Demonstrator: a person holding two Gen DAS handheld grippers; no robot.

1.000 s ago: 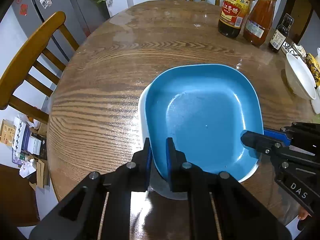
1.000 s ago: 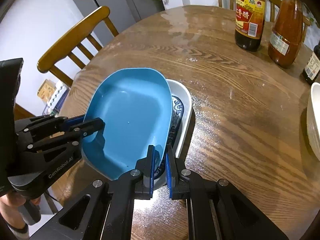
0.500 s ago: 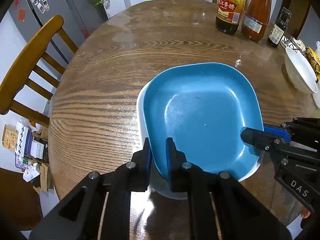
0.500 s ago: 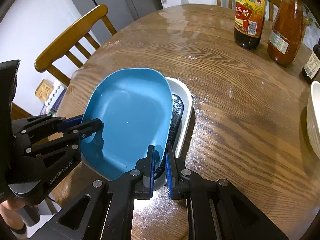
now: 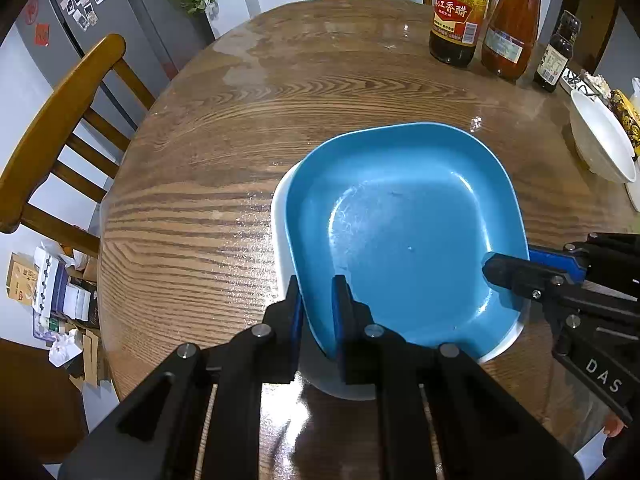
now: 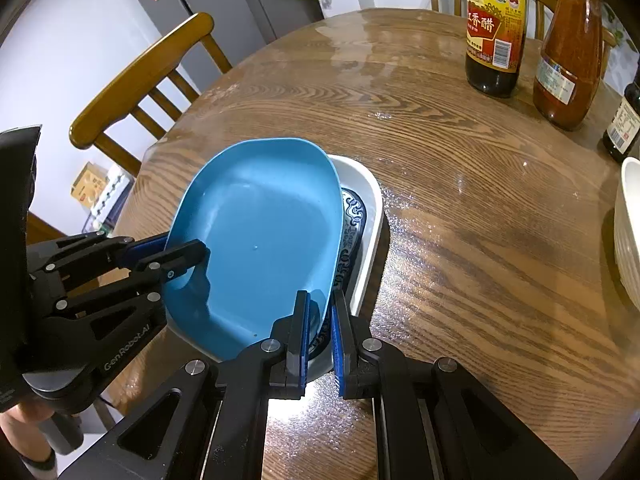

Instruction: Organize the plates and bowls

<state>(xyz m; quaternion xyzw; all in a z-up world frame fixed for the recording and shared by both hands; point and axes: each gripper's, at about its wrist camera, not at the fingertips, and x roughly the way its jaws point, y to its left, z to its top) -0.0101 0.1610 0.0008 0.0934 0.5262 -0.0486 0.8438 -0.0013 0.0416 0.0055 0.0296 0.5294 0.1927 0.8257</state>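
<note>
Gripping the blue plate (image 5: 400, 224) from two sides, both claws are clamped on its rim. The left claw (image 5: 316, 308) pinches the rim at the plate's near edge; the right claw (image 6: 320, 328) pinches an adjoining side. The blue plate sits tilted in a white dish (image 6: 366, 216) with a blue-patterned inner face, near the tabletop (image 5: 240, 140) edge closest to the person. A white bowl (image 5: 600, 148) rests at the right edge. Three bottles (image 5: 460, 12) stand together at the far edge. A wooden chair (image 5: 52, 136) stands beside the left edge.
</note>
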